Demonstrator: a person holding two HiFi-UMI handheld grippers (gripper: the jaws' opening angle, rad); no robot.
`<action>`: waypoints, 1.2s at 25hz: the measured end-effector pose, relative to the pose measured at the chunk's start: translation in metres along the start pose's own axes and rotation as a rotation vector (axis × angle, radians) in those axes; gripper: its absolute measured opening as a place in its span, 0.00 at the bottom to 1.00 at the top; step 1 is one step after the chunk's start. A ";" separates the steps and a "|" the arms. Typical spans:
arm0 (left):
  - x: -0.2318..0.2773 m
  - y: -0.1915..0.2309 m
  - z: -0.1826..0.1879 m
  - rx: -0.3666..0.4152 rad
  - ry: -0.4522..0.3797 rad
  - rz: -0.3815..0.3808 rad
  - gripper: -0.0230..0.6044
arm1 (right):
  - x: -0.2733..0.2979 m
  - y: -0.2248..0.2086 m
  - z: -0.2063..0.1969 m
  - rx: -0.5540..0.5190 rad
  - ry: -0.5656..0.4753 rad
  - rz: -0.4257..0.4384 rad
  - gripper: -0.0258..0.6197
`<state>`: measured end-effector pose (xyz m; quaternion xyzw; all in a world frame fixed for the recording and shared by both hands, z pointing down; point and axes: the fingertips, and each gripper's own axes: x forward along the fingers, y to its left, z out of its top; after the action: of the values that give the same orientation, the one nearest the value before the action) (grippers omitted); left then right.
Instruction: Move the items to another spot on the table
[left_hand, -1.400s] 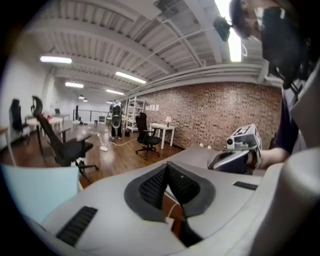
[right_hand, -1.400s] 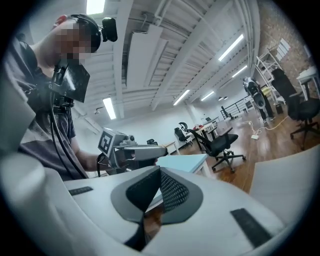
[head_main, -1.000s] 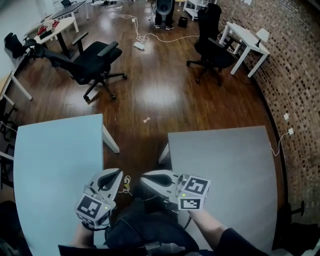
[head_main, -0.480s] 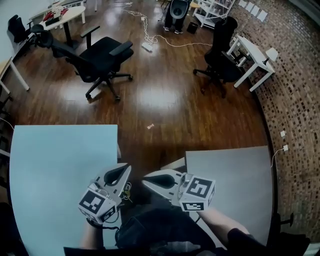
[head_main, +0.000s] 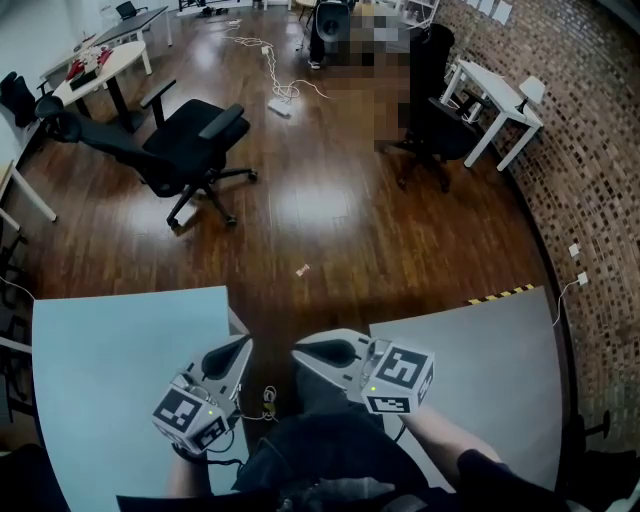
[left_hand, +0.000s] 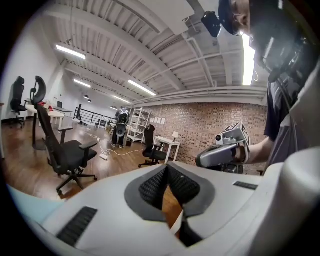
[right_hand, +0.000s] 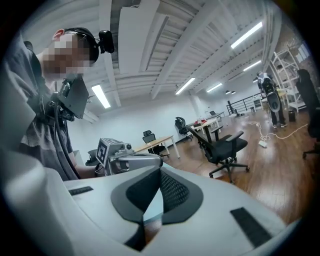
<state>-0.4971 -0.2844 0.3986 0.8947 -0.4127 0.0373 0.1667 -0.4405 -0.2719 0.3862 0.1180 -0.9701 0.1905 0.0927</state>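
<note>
Head view: the left gripper (head_main: 238, 350) and right gripper (head_main: 303, 354) hang between a blue table (head_main: 110, 360) and a grey table (head_main: 490, 360); no items show anywhere. Left gripper view: jaws closed, empty. Right gripper view: likewise. With nothing in sight, the items' weight and best grasp point cannot be judged.

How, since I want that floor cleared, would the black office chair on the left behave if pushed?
The black office chair would probably roll easily: its star base seems to sit on casters, on glossy wood floor. Pushed off-centre at an armrest, the seat would likely swivel rather than travel straight. Pushed high on the reclined backrest, it might tip.
</note>
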 end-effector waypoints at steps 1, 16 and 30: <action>0.008 0.003 0.004 0.005 0.008 0.004 0.05 | -0.002 -0.011 0.003 0.003 -0.010 -0.002 0.01; 0.192 0.038 0.040 0.114 0.232 -0.042 0.05 | -0.053 -0.187 0.022 0.052 -0.100 -0.089 0.01; 0.245 0.053 0.057 0.128 0.244 -0.080 0.05 | -0.065 -0.242 0.033 0.067 -0.091 -0.160 0.01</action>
<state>-0.3804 -0.5130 0.4096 0.9082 -0.3499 0.1655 0.1594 -0.3192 -0.4900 0.4263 0.2065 -0.9539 0.2095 0.0594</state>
